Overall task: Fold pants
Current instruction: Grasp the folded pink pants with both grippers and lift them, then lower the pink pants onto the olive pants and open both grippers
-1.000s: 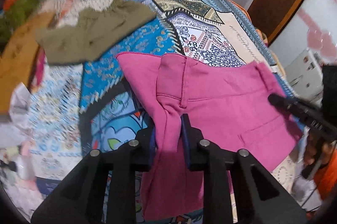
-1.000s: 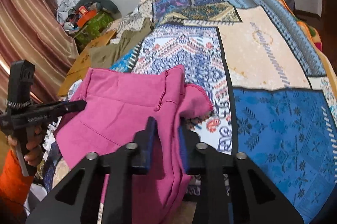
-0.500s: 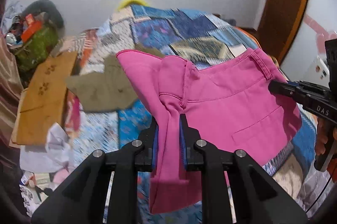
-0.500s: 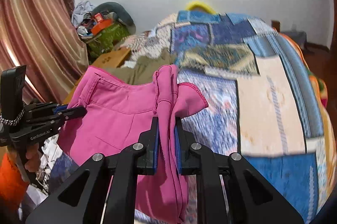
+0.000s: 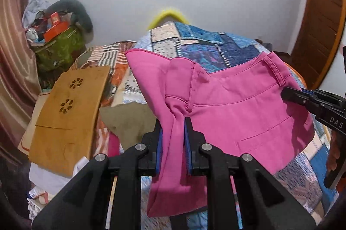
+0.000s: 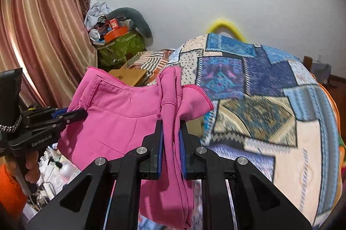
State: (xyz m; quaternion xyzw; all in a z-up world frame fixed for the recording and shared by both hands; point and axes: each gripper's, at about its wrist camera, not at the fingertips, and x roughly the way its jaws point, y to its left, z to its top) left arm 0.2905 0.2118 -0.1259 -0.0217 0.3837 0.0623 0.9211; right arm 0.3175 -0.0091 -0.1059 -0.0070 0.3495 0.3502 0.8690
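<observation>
While both grippers, left and right, pinch the pants, we see the waistband stretched sideways between them, mid-frame above the bed.

left gripper: matte black linkage arms, silver pivot screws, blue finger pads | right gripper: same black build, blue pads; its body reads "DAS", the left's reads "GenRobot.AI" | bare hand skin, orange sleeve

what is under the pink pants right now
The pink pants hang in the air, clamped by both hand-held grippers. Below and behind them lie the patchwork bedspread and an olive garment. Whatever sits directly beneath the cloth is covered.
</observation>
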